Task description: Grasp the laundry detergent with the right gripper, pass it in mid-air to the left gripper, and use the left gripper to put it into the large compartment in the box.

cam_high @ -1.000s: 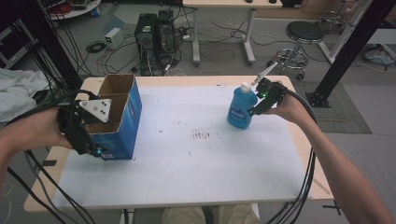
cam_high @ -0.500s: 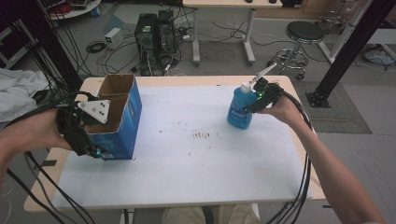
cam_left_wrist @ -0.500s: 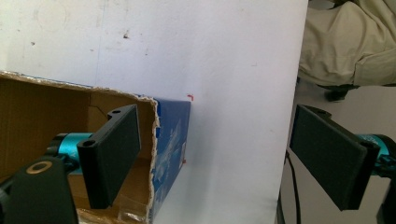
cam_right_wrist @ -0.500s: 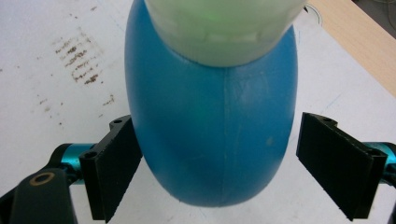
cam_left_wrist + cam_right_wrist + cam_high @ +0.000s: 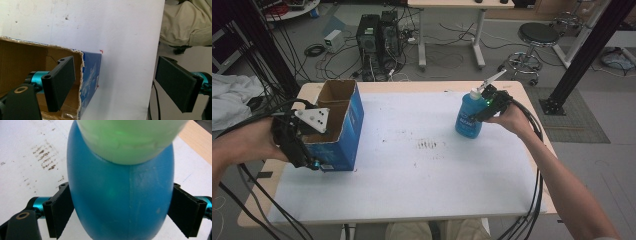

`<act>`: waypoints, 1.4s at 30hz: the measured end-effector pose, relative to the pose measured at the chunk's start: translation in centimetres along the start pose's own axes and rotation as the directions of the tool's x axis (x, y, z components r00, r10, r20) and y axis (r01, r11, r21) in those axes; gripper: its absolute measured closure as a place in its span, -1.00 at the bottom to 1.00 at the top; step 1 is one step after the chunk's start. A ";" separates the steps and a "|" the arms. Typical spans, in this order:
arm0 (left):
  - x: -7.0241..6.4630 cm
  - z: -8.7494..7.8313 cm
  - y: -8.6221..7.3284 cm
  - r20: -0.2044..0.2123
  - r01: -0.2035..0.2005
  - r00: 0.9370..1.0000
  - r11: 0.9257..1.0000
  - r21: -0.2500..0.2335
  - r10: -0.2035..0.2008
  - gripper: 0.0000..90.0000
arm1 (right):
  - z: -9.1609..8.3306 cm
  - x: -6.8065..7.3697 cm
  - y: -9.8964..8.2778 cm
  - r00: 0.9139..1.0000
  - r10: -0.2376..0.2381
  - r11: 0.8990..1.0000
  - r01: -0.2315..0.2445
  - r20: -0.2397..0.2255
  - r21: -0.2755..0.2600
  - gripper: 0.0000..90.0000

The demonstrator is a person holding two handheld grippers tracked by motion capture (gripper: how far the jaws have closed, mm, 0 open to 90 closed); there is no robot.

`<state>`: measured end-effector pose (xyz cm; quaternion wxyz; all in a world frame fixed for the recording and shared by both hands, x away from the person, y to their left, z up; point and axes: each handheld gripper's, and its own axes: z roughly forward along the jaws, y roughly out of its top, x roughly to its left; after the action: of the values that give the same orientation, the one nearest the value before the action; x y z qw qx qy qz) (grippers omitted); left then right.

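Observation:
A blue cardboard box (image 5: 339, 125) with its top open stands at the left of the white table (image 5: 412, 180). My left gripper (image 5: 318, 150) is open at the box's near corner. In the left gripper view one jaw sits inside the box (image 5: 22, 65) and the other hangs out past the table's edge, with the torn wall between them and the left gripper (image 5: 120, 87) not closed on it. At the right, a blue bottle (image 5: 468, 122) with a white pump top stands upright. My right gripper (image 5: 483, 107) is shut on the bottle (image 5: 120, 202), one jaw pressed against each side.
The white sheet carries dark smudges (image 5: 429, 145) near its middle. Cables trail from both grippers off the near edge. Behind the table, computer towers (image 5: 379, 35), a stool (image 5: 537, 37) and black frame posts stand on the floor. A person's trouser legs (image 5: 187, 22) lie beyond the table edge.

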<state>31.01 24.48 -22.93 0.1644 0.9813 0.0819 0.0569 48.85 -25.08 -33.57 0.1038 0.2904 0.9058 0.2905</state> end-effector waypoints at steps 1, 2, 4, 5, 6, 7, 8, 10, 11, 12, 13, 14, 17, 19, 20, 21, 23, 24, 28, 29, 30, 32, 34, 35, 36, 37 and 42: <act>0.0 0.0 0.0 0.000 -0.001 1.000 1.000 0.001 0.001 -0.64 | 0.0 0.0 0.0 1.000 -0.005 1.000 0.005 0.003 0.000 -0.69; 0.0 0.0 0.0 0.000 -0.001 1.000 1.000 0.003 0.001 -0.64 | 0.1 0.0 0.0 1.000 -0.007 1.000 0.007 0.008 -0.003 -0.69; 0.0 0.0 0.0 0.000 -0.002 1.000 1.000 0.001 0.002 -0.64 | 0.1 0.1 0.0 1.000 -0.004 1.000 0.004 0.005 -0.007 -0.69; 0.0 0.1 0.1 0.000 -0.001 1.000 1.000 0.001 0.001 -0.64 | 0.2 0.1 0.0 1.000 -0.003 1.000 0.003 0.006 -0.005 -0.69; 0.1 0.1 0.1 0.000 -0.003 1.000 1.000 0.001 0.003 -0.64 | 0.2 0.1 0.0 1.000 -0.005 1.000 0.005 0.009 -0.004 -0.68; 0.1 0.1 0.1 0.001 -0.005 1.000 1.000 0.003 0.005 -0.64 | 0.2 0.1 0.0 1.000 -0.007 1.000 0.007 0.009 -0.006 -0.67; 0.1 0.1 0.1 0.002 -0.003 1.000 1.000 0.000 0.003 -0.64 | 0.2 0.0 -0.1 1.000 -0.006 1.000 0.007 0.005 -0.011 -0.66; 0.1 0.2 0.1 0.003 -0.003 1.000 1.000 0.000 0.003 -0.64 | 0.3 0.1 0.0 1.000 -0.002 1.000 0.003 0.002 -0.009 -0.65; 0.1 0.2 0.1 0.002 -0.002 1.000 1.000 0.001 0.002 -0.64 | 0.3 0.1 0.0 1.000 -0.001 1.000 0.001 0.003 -0.007 -0.63; 0.1 0.2 0.1 0.003 -0.004 1.000 1.000 0.003 0.004 -0.64 | 0.3 0.1 0.0 1.000 -0.001 1.000 0.001 -0.001 -0.004 -0.60; 0.1 0.2 0.0 0.002 0.001 1.000 1.000 -0.001 -0.001 -0.64 | 0.4 0.1 -0.1 1.000 -0.003 1.000 0.003 -0.004 -0.004 -0.59; 0.1 0.3 0.0 0.003 0.001 1.000 1.000 -0.001 -0.001 -0.64 | 0.4 0.1 -0.1 1.000 -0.006 1.000 0.006 -0.001 -0.004 -0.59; 0.1 0.3 0.0 0.005 -0.002 1.000 1.000 -0.001 0.002 -0.64 | 0.4 0.1 -0.1 1.000 -0.001 1.000 0.001 -0.007 -0.001 -0.54; 0.1 0.3 0.0 0.004 -0.003 1.000 1.000 -0.001 0.003 -0.64 | 0.5 0.1 -0.1 1.000 -0.007 1.000 0.007 -0.012 -0.001 -0.50; 0.1 0.3 0.0 0.004 -0.003 1.000 1.000 0.000 0.003 -0.64 | 0.5 0.2 -0.1 1.000 -0.007 1.000 0.007 -0.012 -0.003 -0.50; 0.1 0.3 0.0 0.004 -0.002 1.000 1.000 0.000 0.002 -0.64 | 0.5 0.2 -0.1 1.000 -0.006 1.000 0.006 -0.012 -0.003 -0.50; 0.1 0.2 0.0 0.004 -0.005 1.000 1.000 0.003 0.005 -0.64 | 0.6 0.2 -0.1 1.000 -0.006 1.000 0.006 -0.012 -0.005 -0.48; 0.1 0.2 0.0 0.004 -0.002 1.000 1.000 -0.001 0.002 -0.64 | 0.6 0.2 -0.1 1.000 -0.006 1.000 0.006 -0.012 -0.005 -0.46; 0.1 0.2 0.0 0.004 -0.002 1.000 1.000 0.001 0.002 -0.64 | 0.6 0.2 -0.1 1.000 -0.005 1.000 0.005 -0.018 -0.005 -0.42; 0.1 0.2 0.0 0.005 -0.002 1.000 1.000 0.001 0.002 -0.64 | 0.6 0.2 -0.1 1.000 -0.003 1.000 0.003 -0.022 -0.008 -0.41; 0.1 0.3 0.0 0.005 -0.002 1.000 1.000 0.001 0.002 -0.64 | 0.6 0.2 -0.1 1.000 -0.001 1.000 0.001 -0.027 -0.011 -0.40; 0.2 0.3 0.0 0.007 -0.003 1.000 1.000 0.002 0.003 -0.64 | 0.7 0.2 -0.2 1.000 -0.002 1.000 0.002 -0.029 -0.014 -0.39; 0.2 0.4 0.0 0.007 0.000 1.000 1.000 0.000 0.000 -0.64 | 0.7 0.2 -0.3 1.000 0.000 1.000 0.000 -0.029 -0.014 -0.37; 0.2 0.4 0.0 0.006 0.000 1.000 1.000 0.000 0.000 -0.64 | 0.7 0.2 -0.4 1.000 -0.003 1.000 0.002 -0.028 -0.014 -0.35; 0.2 0.4 0.0 0.006 0.000 1.000 1.000 0.000 0.000 -0.64 | 0.7 0.2 -0.4 1.000 -0.001 1.000 0.000 -0.028 -0.015 -0.34; 0.2 0.4 0.0 0.006 -0.001 1.000 1.000 -0.001 0.001 -0.64 | 0.7 0.2 -0.4 1.000 -0.001 1.000 0.001 -0.027 -0.015 -0.31; 0.2 0.4 0.0 0.005 -0.001 1.000 1.000 -0.001 0.001 -0.64 | 0.6 0.1 -0.5 0.999 -0.002 1.000 0.001 -0.032 -0.019 -0.27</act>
<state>31.23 24.40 -23.27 0.1654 0.9814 0.0810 0.0544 48.78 -25.08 -34.38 0.0921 0.2838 0.9049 0.3037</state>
